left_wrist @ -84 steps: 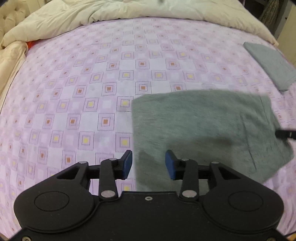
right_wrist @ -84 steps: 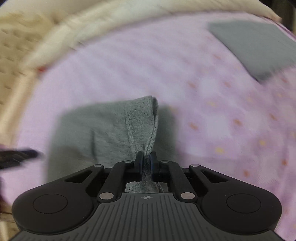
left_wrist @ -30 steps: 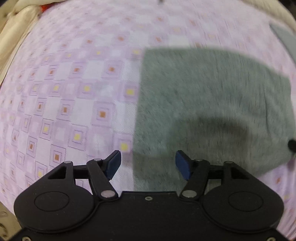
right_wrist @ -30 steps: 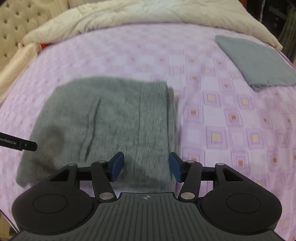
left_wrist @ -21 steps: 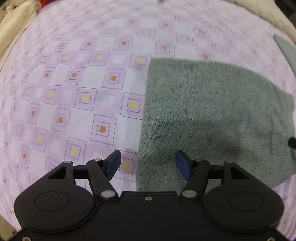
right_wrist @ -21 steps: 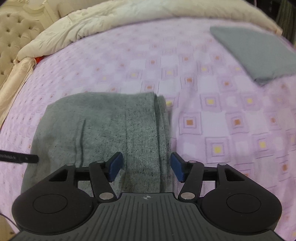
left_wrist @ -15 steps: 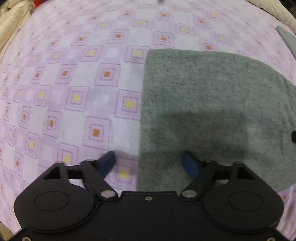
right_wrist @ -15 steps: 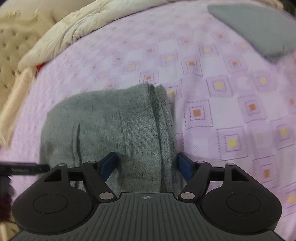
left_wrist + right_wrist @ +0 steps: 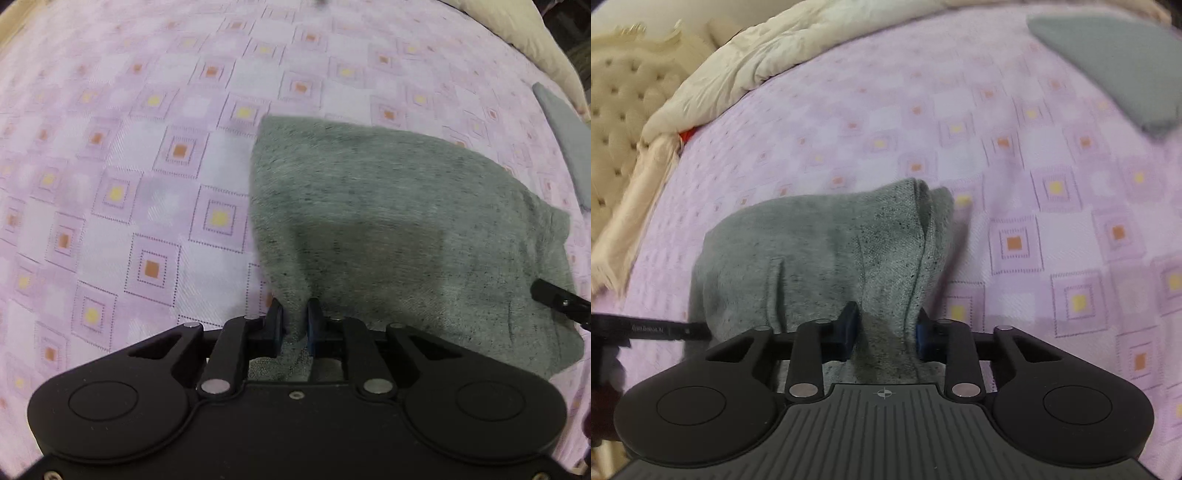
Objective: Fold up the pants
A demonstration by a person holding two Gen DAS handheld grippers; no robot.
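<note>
Near me on the purple patterned bedspread [image 9: 155, 206] lie the grey pants [image 9: 399, 221], already folded down to a compact rectangle. I hold the near edge with both tools. My left gripper [image 9: 294, 321] is closing on the near left corner, its jaws nearly together with a thin pinch of cloth pulled up between them. My right gripper [image 9: 884, 330] is closing too, but its jaws stand wider, with the thick waistband end [image 9: 908, 266] bunched between the pads and the cloth already tenting upward.

My worry is the uneven hold. The right side has several layers stacked, so I judge the pads may catch only the top ones and let the bottom layer slip and trail when I carry the edge toward the far side. The left pinch is shallow and close to the corner, so it could slide out. If one hand leads the other, the fold will skew.

A second folded grey cloth [image 9: 1108, 62] lies well apart at the far right, and a cream quilt [image 9: 746, 66] is heaped along the far edge.
</note>
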